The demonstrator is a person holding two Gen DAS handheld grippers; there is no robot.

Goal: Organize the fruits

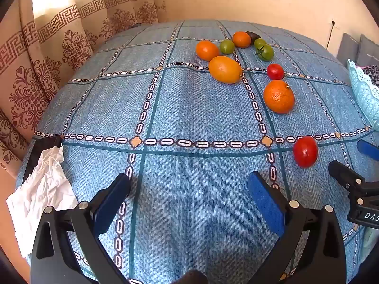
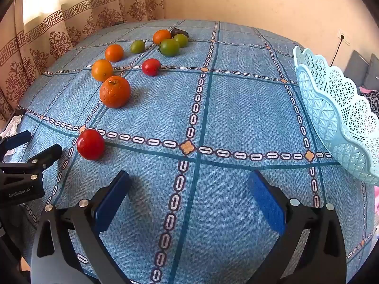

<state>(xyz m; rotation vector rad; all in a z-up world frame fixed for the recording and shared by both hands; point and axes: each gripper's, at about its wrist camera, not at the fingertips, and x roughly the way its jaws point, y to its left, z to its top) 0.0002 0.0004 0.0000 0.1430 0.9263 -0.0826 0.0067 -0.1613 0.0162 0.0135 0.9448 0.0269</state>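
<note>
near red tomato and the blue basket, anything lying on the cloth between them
Nothing: in the right wrist view, only bare blue tablecloth lies between the near red tomato and the basket.

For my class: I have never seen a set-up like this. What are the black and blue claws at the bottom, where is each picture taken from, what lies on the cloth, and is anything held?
The claws are hand-held two-finger grippers, one per hand, each carrying a wide-angle camera looking along its fingers. One picture comes from the left gripper, the other from the right gripper. Both are open and hold nothing. On the blue tablecloth lie loose fruits: a near red tomato, a big orange, and farther off more oranges, green tomatoes and a second red one. A pale blue lattice basket stands to the right, apparently empty. Crumpled white paper lies at the left edge.
</note>
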